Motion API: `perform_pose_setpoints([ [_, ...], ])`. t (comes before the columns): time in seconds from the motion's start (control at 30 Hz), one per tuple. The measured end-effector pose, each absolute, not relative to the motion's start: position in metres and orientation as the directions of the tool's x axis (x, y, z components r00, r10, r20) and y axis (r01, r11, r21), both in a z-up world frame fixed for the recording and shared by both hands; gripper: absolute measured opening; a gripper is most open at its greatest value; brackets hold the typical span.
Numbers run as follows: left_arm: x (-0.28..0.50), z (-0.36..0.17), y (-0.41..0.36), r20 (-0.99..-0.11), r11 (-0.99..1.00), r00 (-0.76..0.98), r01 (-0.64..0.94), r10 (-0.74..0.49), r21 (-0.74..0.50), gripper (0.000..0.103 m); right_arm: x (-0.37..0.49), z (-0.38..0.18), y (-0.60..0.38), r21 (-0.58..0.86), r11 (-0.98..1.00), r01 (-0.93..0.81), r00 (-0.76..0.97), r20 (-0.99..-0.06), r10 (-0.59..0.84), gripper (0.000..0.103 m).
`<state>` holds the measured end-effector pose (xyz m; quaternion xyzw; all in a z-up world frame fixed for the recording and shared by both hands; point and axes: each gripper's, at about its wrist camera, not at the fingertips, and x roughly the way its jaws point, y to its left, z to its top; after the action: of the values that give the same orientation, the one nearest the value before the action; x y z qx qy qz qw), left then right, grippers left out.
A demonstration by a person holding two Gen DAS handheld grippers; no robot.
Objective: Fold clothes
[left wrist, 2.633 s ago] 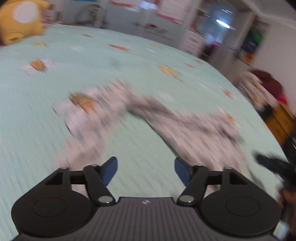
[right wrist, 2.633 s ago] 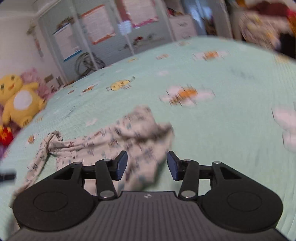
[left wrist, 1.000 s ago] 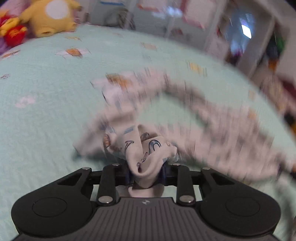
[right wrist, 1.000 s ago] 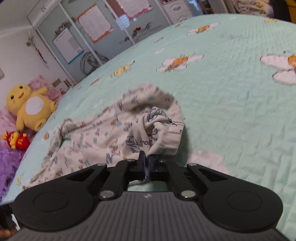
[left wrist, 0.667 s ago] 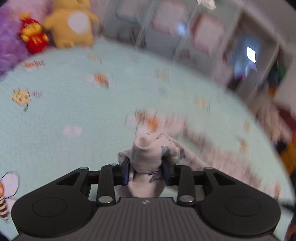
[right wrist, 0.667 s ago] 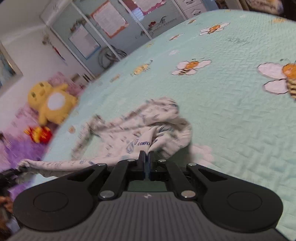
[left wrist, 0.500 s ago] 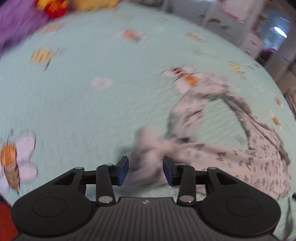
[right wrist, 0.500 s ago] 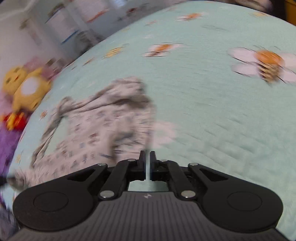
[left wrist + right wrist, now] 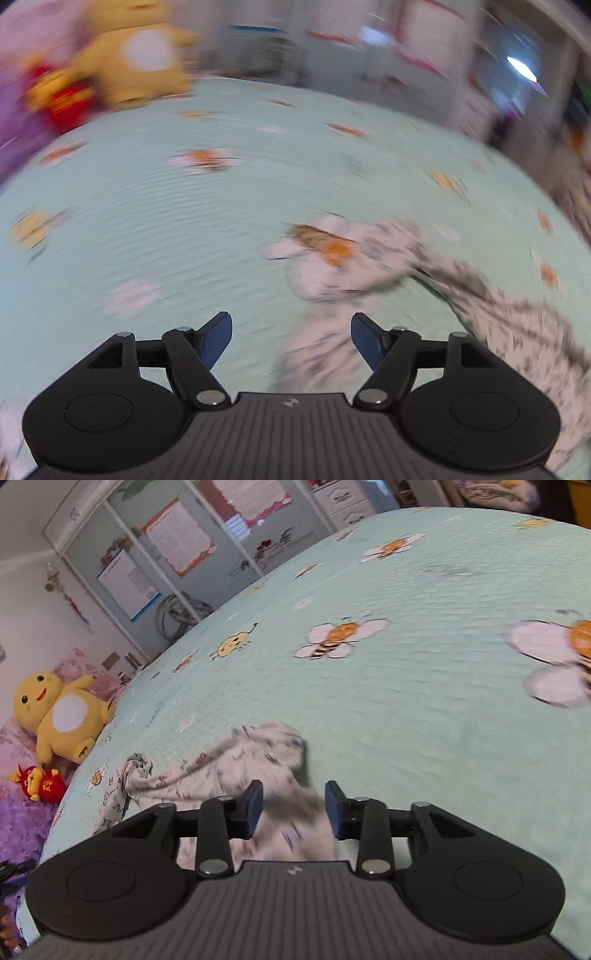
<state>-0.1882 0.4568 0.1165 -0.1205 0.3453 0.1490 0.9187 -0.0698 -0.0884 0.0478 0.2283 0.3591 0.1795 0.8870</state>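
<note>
- A mint-green quilted bedspread [image 9: 424, 701] is filling most of both views, its stitched surface rippling in fine ridges and printed with white-winged orange bees [image 9: 341, 637].
- A white garment [image 9: 236, 764] of soft, thin cloth with small dark printed marks is lying crumpled on the bedspread: in the right wrist view it is sitting low and centre-left, bunched into a twisted knot at its left end; in the left wrist view the garment [image 9: 498, 314] is trailing blurred across the lower right.
- A plump yellow plush toy [image 9: 61, 716] with a white belly is sitting at the left edge of the right wrist view, a small red plush [image 9: 37, 781] just below it on fuzzy purple fabric.
- The left gripper [image 9: 291, 338] is hovering with its blue-padded fingers spread wide, holding nothing; part of the cloth is lying in the gap between them, though contact is lost in the blur.
- The right gripper [image 9: 293, 806] is standing with its fingers parted, less widely, and blurred cloth is showing between them with no pad pressing on it.
</note>
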Motion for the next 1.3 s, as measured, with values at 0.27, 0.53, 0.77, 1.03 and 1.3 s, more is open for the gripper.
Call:
perform_pose_setpoints([
  [0.27, -0.054, 0.058, 0.439, -0.739, 0.960, 0.651, -0.278, 0.175, -0.017, 0.075, 0.001, 0.040, -0.059, 0.468, 0.858, -0.211, 0.640, -0.598, 0.483, 0.056],
  [0.53, -0.025, 0.062, 0.467, -0.751, 0.948, 0.652, -0.295, 0.110, -0.116, 0.007, 0.037, 0.025, -0.027, 0.474, 0.819, -0.323, 0.503, -0.647, 0.573, 0.011],
  [0.77, -0.025, 0.148, 0.496, -0.519, 0.905, 0.764, -0.422, 0.382, 0.046, 0.007, 0.067, 0.061, -0.013, 0.306, 0.906, -0.291, 0.670, -0.611, 0.421, 0.010],
  [1.03, 0.019, 0.123, 0.512, -0.503, 0.785, 0.606, -0.526, 0.616, 0.327, 0.069, 0.115, 0.056, 0.026, 0.282, 0.934, -0.220, 0.702, -0.619, 0.352, 0.041],
  [1.3, -0.074, 0.098, 0.535, -0.628, 0.784, 0.584, -0.617, 0.515, 0.070, 0.068, 0.039, 0.053, -0.034, 0.393, 0.900, -0.186, 0.727, -0.561, 0.395, 0.044],
])
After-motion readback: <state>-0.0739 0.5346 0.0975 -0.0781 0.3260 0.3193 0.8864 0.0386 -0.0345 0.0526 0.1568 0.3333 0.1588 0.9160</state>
